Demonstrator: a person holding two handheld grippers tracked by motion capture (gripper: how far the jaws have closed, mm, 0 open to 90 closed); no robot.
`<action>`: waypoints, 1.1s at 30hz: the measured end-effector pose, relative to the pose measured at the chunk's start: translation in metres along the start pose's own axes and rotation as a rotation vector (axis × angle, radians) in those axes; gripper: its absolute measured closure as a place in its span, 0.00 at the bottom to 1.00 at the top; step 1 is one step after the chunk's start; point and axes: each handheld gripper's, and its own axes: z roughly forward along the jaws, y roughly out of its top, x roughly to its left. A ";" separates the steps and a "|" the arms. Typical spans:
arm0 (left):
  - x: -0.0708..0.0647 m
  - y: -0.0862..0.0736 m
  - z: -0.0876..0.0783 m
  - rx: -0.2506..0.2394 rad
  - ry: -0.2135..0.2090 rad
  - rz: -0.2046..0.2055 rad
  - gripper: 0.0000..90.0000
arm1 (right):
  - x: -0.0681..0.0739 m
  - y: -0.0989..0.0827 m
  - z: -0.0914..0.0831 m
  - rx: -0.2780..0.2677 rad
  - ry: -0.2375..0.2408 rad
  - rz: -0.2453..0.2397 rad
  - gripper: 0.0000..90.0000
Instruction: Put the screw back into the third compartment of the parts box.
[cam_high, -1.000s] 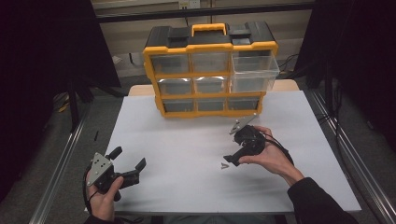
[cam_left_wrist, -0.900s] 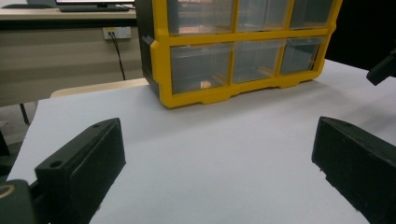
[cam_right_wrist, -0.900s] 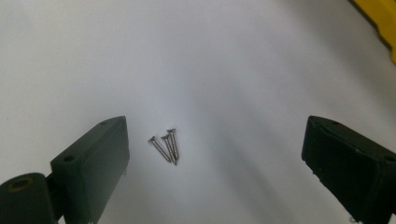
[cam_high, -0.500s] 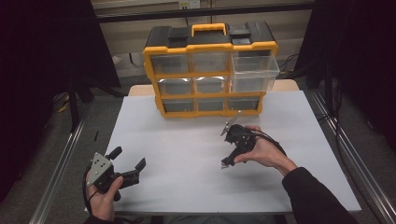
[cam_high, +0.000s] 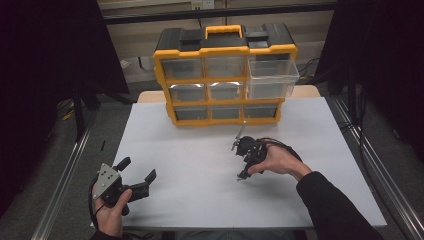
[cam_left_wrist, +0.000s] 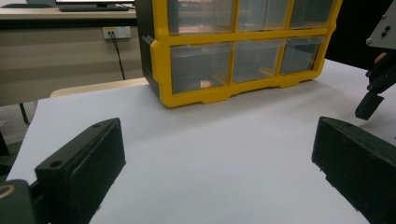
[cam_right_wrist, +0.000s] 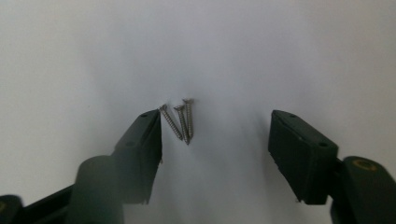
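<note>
Right gripper view looks straight down on three screws (cam_right_wrist: 180, 122) lying close together on the white table (cam_right_wrist: 280, 56). They sit between the jaws of the right gripper (cam_right_wrist: 215, 154), nearer the left jaw, one screw just beside it; the pads do not press on them. The jaws have just been closing and stand partly apart. High view shows that gripper (cam_high: 243, 162) held tip-down over the middle of the table, in front of a yellow organizer (cam_high: 225, 75) whose upper right drawer (cam_high: 272, 75) is pulled out. The left gripper (cam_high: 136, 176) rests in the person's hand at the table's near left corner, well apart from the screws, jaws wide apart with nothing between them.
</note>
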 end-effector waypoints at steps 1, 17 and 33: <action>0.000 0.000 0.000 0.000 0.000 -0.001 0.03 | 0.000 0.001 0.000 0.012 0.003 -0.009 0.47; 0.000 0.000 0.000 0.002 -0.001 0.000 0.03 | 0.002 0.007 0.008 0.065 0.033 -0.073 0.77; 0.001 0.000 0.000 0.004 -0.003 0.003 0.03 | 0.002 0.009 0.012 0.108 0.029 -0.101 0.90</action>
